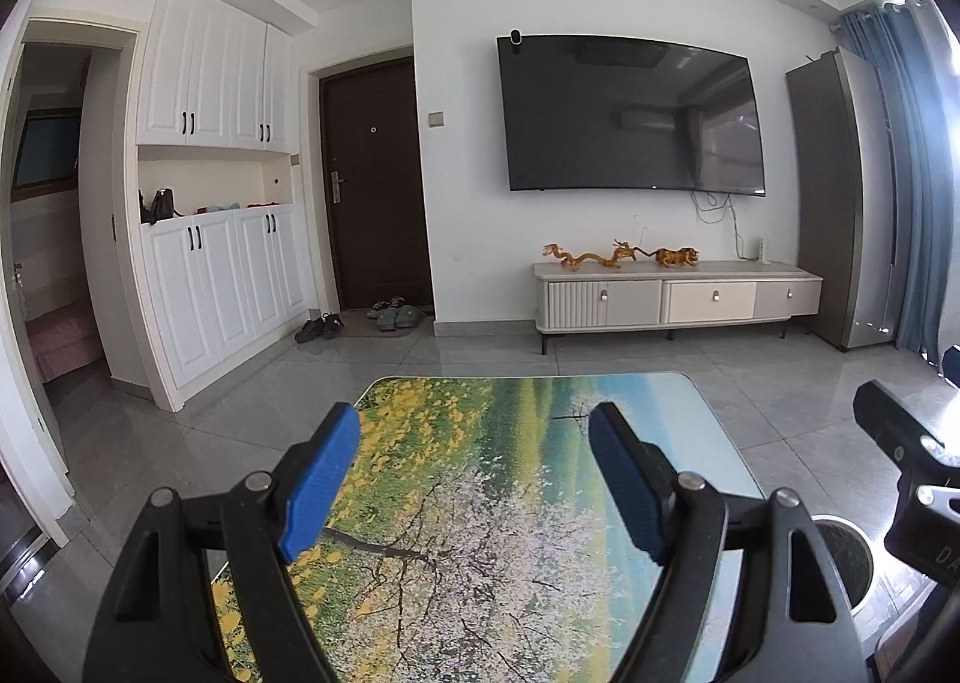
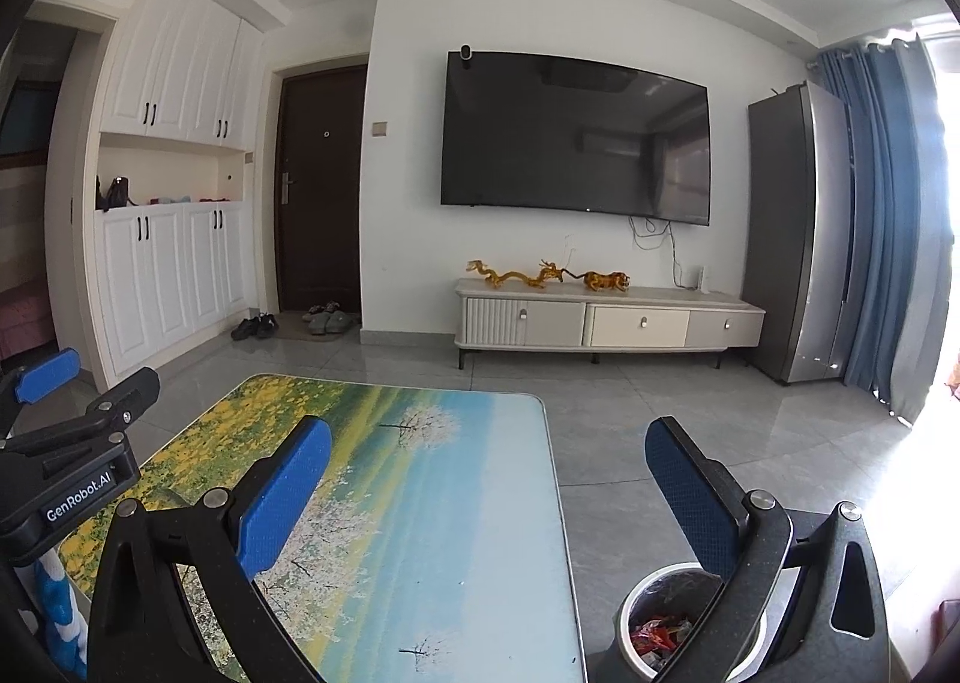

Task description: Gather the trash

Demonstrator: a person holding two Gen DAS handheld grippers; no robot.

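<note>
Overall, a living room: white wall (image 1: 456, 155) ahead, grey floor (image 2: 630, 419), wardrobe (image 1: 210, 215) on the left beside a dark door (image 1: 378, 185).

TV (image 2: 576, 137), big and black, hangs on the wall; any logo on it is too small to read. Fridge (image 2: 792, 233), tall and grey, stands right of it, blue curtain (image 2: 882, 227) beyond. Low cabinet (image 2: 606, 320) sits under the TV with gold figurines (image 2: 546, 275) on top. Shoes (image 1: 360, 320) lie by the door.

Table (image 2: 420, 503): printed top with yellow flowers, white blossom trees, blue sky. Its long axis runs away from the cameras toward the TV. No loose trash shows on the top.

Bin (image 2: 636, 611): round, metal rim, dark liner, upright on the floor just right of the table's near end, mouth up. Trash (image 2: 657, 632) inside it, red and orange wrappers with mixed scraps; print on them unreadable.

Left gripper (image 1: 474, 479): over the table, pointing toward the TV, slightly down. Blue pads wide apart, nothing between them. In the right view its body reads "GenRobot.AI" in white on black.

Right gripper (image 2: 489, 497): beside the left one, same heading. Jaws spread wide, empty; one finger over the table, the other over the bin. In the left view, partial letters "DA" on its body, the rest cut off.
</note>
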